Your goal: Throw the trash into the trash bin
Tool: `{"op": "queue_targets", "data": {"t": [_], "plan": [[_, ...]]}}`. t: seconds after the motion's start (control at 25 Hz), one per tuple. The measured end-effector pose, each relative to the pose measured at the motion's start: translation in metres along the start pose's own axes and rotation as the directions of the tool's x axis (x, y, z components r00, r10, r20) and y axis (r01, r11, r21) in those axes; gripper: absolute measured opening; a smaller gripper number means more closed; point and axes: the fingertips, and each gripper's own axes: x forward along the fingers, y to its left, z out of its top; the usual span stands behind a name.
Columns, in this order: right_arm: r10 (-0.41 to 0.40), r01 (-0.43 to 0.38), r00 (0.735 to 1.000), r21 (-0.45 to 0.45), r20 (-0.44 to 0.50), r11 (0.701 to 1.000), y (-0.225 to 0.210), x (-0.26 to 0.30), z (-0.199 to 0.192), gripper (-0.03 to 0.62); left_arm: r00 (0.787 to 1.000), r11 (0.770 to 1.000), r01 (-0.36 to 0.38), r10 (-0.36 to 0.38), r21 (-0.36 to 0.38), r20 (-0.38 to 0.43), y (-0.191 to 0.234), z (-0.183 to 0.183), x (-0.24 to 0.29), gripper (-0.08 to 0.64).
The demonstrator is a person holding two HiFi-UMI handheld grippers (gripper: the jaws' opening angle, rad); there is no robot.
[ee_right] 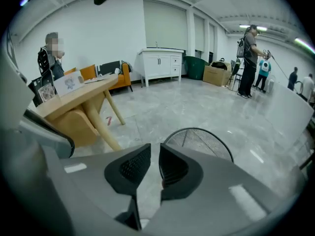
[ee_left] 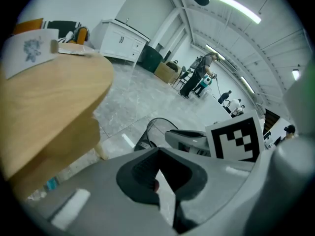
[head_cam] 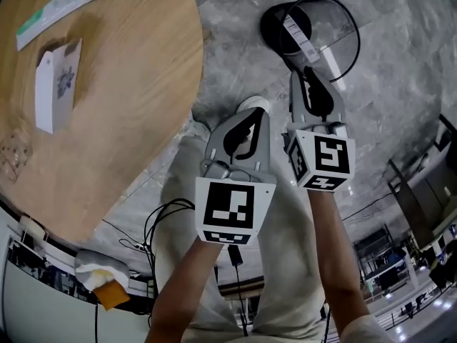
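A black wire trash bin (head_cam: 341, 21) stands on the grey floor to the right of the round wooden table (head_cam: 136, 98), with a white wrapper (head_cam: 300, 38) lying inside it. My right gripper (head_cam: 304, 74) hangs just in front of the bin (ee_right: 197, 139); its jaws stand a narrow slit apart with nothing between them (ee_right: 155, 149). My left gripper (head_cam: 255, 113) is beside it, lower left, tips touching and empty (ee_left: 158, 154). On the table lie a white packet (head_cam: 57, 84) and a long white-and-green wrapper (head_cam: 68, 2).
The person's legs and one shoe (head_cam: 253, 106) are below the grippers. Black cables (head_cam: 161, 216) run across the floor, near a crumpled tissue heap (head_cam: 100, 270). A white cabinet (ee_right: 160, 63), boxes and several people stand far across the hall.
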Motion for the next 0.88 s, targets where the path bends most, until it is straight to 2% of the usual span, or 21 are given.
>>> {"op": "queue_targets", "data": {"t": [0.08, 0.12, 0.24, 0.48, 0.72, 0.88], "plan": [[0.036, -0.036, 0.999, -0.008, 0.031, 0.999, 0.011, -0.005, 0.019, 0.037, 0.999, 0.999, -0.032, 0.033, -0.024, 0.033, 0.008, 0.010, -0.017, 0.000], [0.056, -0.055, 0.997, -0.018, 0.046, 0.998, 0.016, -0.009, 0.029, 0.044, 0.998, 0.998, -0.047, 0.048, -0.034, 0.045, 0.011, 0.014, -0.025, 0.000], [0.107, -0.103, 0.991, -0.054, 0.074, 0.993, 0.036, -0.020, 0.057, 0.125, 0.995, 0.996, -0.075, 0.078, -0.044, 0.070, 0.018, 0.027, -0.050, 0.000], [0.211, -0.200, 0.974, -0.119, 0.082, 0.972, 0.087, -0.041, 0.098, 0.172, 0.981, 0.989, -0.135, 0.141, -0.056, 0.130, 0.036, 0.062, -0.106, 0.000], [0.344, -0.324, 0.935, -0.192, 0.081, 0.926, 0.137, -0.054, 0.133, 0.235, 0.964, 0.979, -0.190, 0.201, -0.076, 0.174, 0.049, 0.088, -0.146, 0.000], [0.435, -0.403, 0.896, -0.244, 0.089, 0.882, 0.177, -0.061, 0.153, 0.325, 0.949, 0.969, -0.222, 0.240, -0.108, 0.206, 0.065, 0.098, -0.172, 0.000]]}}
